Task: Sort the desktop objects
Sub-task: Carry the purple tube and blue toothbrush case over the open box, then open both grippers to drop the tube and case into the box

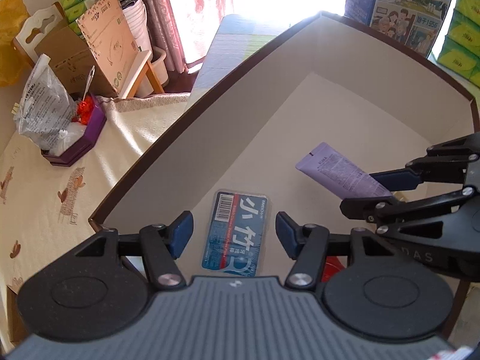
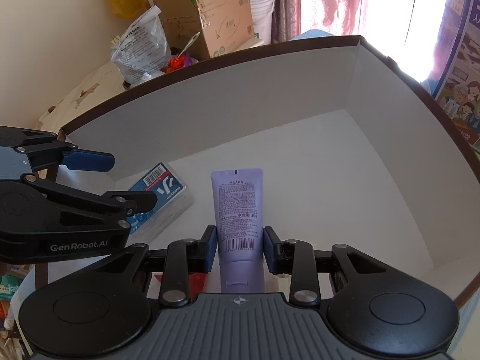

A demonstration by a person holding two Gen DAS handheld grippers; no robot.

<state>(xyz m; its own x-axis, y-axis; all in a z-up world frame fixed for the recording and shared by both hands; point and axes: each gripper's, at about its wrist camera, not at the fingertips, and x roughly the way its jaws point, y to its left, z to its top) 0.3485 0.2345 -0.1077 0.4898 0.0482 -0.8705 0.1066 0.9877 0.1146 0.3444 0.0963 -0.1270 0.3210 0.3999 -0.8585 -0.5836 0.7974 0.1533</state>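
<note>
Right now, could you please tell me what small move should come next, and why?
Probably open the right hand-held gripper: it grips the purple tube low inside the white box, while the left hand-held gripper is open around the blue case lying there.

Left tool (image 2: 132, 180) hides part of the blue floss case (image 2: 162, 192); a red item (image 2: 196, 279) sits half hidden

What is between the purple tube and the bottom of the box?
Nothing visible. The right gripper holds the tube over a bare patch of the box floor. The blue floss case lies off to the left side, under the left gripper, whose jaws stand open around it.
</note>
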